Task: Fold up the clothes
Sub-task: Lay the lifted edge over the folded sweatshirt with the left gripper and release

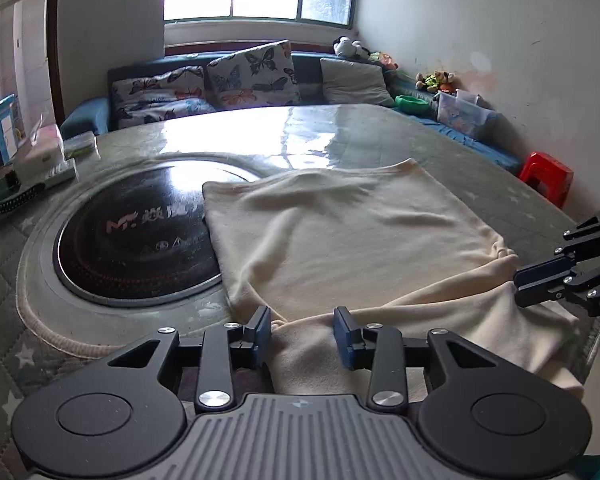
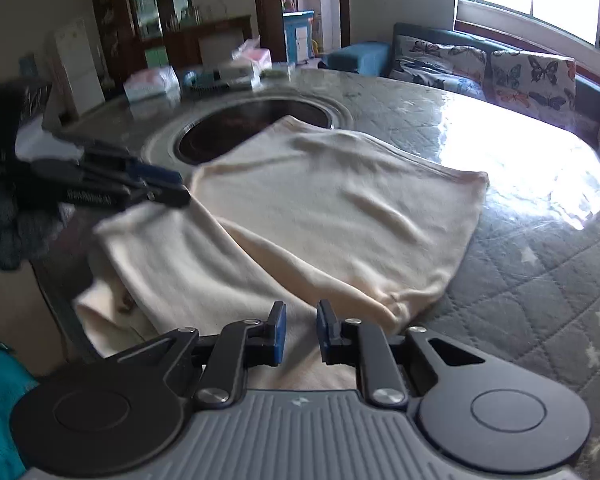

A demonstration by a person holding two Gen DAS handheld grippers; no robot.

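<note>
Here, cream garment [image 1: 340,232] spread on the quilted table [image 1: 380,136], partly over a round black cooktop [image 1: 136,236], near edge draped off, left tool [image 1: 302,334] wide apart over cloth, right tool [image 2: 301,332] narrowly parted, gripping nothing.

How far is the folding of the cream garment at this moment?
Done: the cream garment lies flat on the table, partly over the round cooktop, with one part already laid across its near edge. In hand: the left gripper and right gripper are both open over that near edge, gripping nothing. Left: the wide body is still unfolded, so most folds remain.
</note>
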